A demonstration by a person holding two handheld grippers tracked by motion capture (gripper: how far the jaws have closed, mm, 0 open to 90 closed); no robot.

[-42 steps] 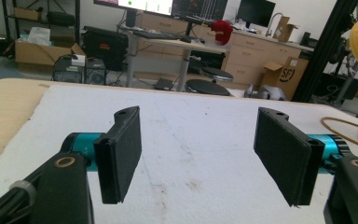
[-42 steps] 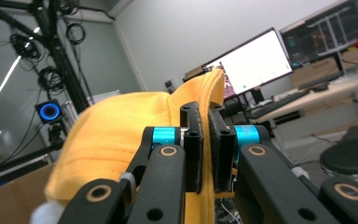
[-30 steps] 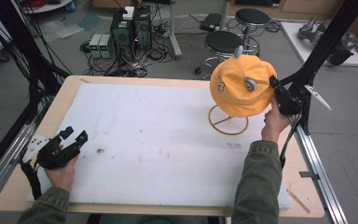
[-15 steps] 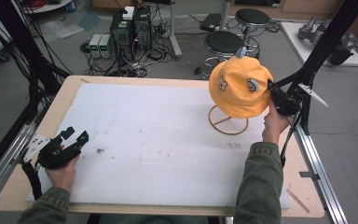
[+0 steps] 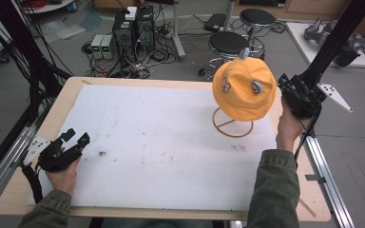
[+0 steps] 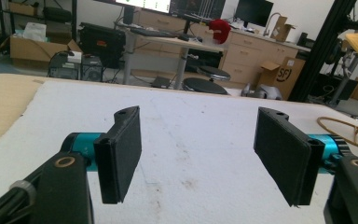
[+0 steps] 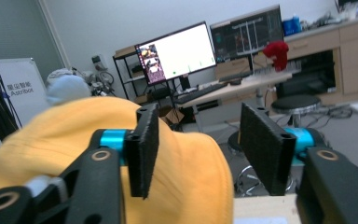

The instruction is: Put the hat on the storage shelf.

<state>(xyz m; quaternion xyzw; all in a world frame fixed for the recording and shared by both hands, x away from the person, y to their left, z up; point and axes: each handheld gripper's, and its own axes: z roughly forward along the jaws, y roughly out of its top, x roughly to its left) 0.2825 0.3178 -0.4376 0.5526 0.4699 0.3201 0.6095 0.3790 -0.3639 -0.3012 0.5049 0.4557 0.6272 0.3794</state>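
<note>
A yellow fabric bucket hat (image 5: 243,88) with small cartoon patches sits on a thin wire ring stand (image 5: 232,123) at the far right of the white foam-covered bench (image 5: 161,137). The right gripper (image 5: 298,95) is raised at the hat's right side, just beside its crown and level with it. In the right gripper view its two black fingers (image 7: 144,144) stand well apart with nothing between them; the hat's yellow dome (image 7: 74,154) lies ahead and to their left, so the left finger overlaps the fabric in the picture without clearly touching it — whether it does touch cannot be told. The hat has no marked long axis: it hangs round, brim down. The left gripper (image 5: 73,142) rests low near the bench's near left corner, well apart from the hat, its fingers (image 6: 121,154) spread wide over bare foam and holding nothing. The right hand is plainly the nearer one, and any grasp would probably mean sliding the fingers leftward onto the crown or down to the brim
</note>
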